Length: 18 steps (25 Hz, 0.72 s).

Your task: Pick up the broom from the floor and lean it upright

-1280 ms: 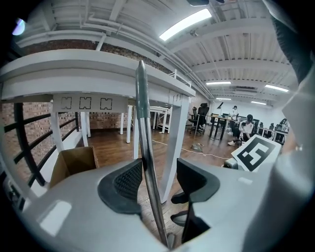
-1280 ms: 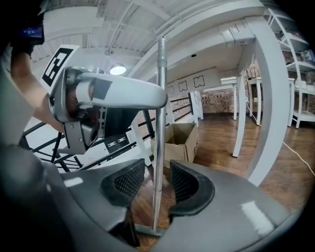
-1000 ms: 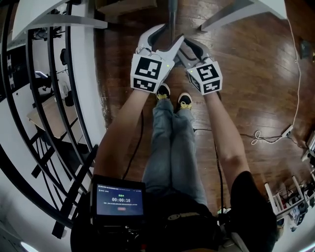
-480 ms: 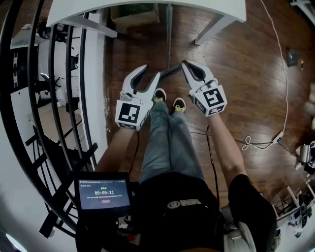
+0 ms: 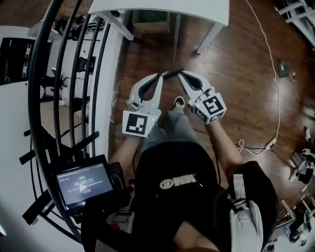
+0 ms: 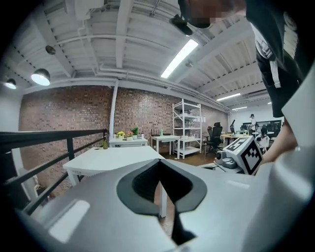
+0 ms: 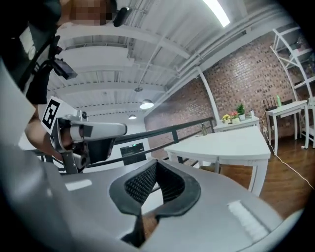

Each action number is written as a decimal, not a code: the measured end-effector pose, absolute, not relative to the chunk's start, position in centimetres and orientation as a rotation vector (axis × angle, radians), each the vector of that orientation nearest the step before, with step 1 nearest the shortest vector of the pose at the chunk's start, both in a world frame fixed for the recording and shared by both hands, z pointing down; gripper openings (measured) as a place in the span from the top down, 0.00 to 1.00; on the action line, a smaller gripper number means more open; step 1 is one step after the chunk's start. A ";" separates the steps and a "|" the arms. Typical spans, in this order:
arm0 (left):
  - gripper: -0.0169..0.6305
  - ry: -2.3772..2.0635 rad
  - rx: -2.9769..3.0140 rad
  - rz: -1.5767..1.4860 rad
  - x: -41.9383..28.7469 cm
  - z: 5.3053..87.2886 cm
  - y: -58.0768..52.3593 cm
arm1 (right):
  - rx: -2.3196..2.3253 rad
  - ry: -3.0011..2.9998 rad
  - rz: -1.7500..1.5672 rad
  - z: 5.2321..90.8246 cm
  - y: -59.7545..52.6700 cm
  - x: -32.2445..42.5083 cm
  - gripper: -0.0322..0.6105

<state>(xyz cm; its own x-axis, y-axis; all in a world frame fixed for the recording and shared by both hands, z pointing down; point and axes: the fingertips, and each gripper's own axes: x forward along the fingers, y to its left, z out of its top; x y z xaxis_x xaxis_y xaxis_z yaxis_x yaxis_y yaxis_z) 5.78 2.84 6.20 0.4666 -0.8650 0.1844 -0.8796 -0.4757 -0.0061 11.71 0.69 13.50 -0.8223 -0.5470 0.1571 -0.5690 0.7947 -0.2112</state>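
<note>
The broom shows only as a thin grey pole (image 5: pixel 175 42) in the head view. It lies on the wood floor and runs from under the white table (image 5: pixel 162 7) toward my feet. Its near end is hidden behind the gripper tips. My left gripper (image 5: pixel 161 77) and right gripper (image 5: pixel 180 74) are raised side by side in front of me, tips almost touching. In the left gripper view the left gripper (image 6: pixel 160 161) is shut with nothing between its pads. The right gripper (image 7: pixel 156 162) is likewise shut and empty. Neither gripper view shows the broom.
A black metal railing (image 5: pixel 74 74) runs along the left, with a drop behind it. A cardboard box (image 5: pixel 151 22) sits under the table. A white cable (image 5: pixel 273 83) trails over the floor on the right. A small screen (image 5: pixel 83 183) hangs at my left hip.
Both grippers have risen from near the floor to waist height, and their jaws have gone from open to shut. The grey pole stays down on the floor.
</note>
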 end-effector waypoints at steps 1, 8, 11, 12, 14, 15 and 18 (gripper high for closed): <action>0.95 -1.569 2.620 0.231 5.9 5.6 3.4 | 0.908 -2.911 0.379 12.3 1.5 11.4 0.95; 0.95 -1.649 2.604 0.152 4.8 0.9 14.4 | 0.933 -3.013 0.225 4.1 13.4 10.3 0.95; 0.95 -1.662 2.626 0.137 3.6 -0.5 21.5 | 0.926 -3.028 0.141 2.6 20.9 8.8 0.95; 0.95 -1.661 2.629 0.121 3.1 -0.7 23.8 | 0.924 -3.025 0.131 2.4 23.4 8.1 0.95; 0.95 -1.656 2.628 0.092 2.4 -0.5 27.1 | 0.917 -3.019 0.132 2.4 27.1 6.8 0.95; 0.95 -1.650 2.622 0.081 2.1 -0.2 28.0 | 0.914 -3.016 0.134 2.6 28.1 6.2 0.95; 0.95 -1.660 2.628 0.102 0.9 -0.8 32.3 | 0.897 -3.004 0.068 1.9 32.6 4.9 0.95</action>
<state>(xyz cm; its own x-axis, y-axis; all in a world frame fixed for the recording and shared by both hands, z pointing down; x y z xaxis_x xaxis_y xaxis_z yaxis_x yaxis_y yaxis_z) 0.92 32.35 -0.84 0.4283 -0.9007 0.0722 -0.9028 -0.4300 -0.0085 4.86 32.60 1.87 -0.8365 -0.5477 0.0178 -0.5479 0.8356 -0.0403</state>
